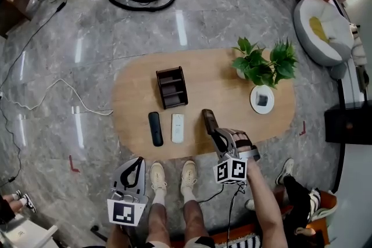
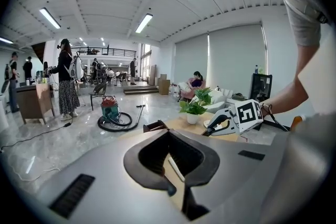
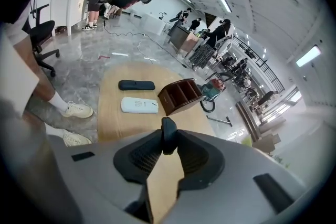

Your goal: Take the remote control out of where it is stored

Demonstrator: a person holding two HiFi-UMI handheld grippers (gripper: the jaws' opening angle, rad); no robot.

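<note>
Remote control (image 1: 208,121) sits clamped in the right gripper (image 1: 216,135), long axis pointing straight ahead out of its jaws above the table (image 1: 221,93), wooden holder (image 1: 172,87) ahead to its left; left gripper (image 1: 136,165), jaws apart and empty, hangs farther off

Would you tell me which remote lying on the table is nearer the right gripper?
The white remote; the black remote lies on its far side.

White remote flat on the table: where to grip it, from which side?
Take the flat white plastic remote at mid-length, jaws across its narrow width on the two long edges, coming from above. It lies flat on the oval wooden table, so only the sides are reachable; the slim black remote beside it likely leaves room for a jaw.
</note>
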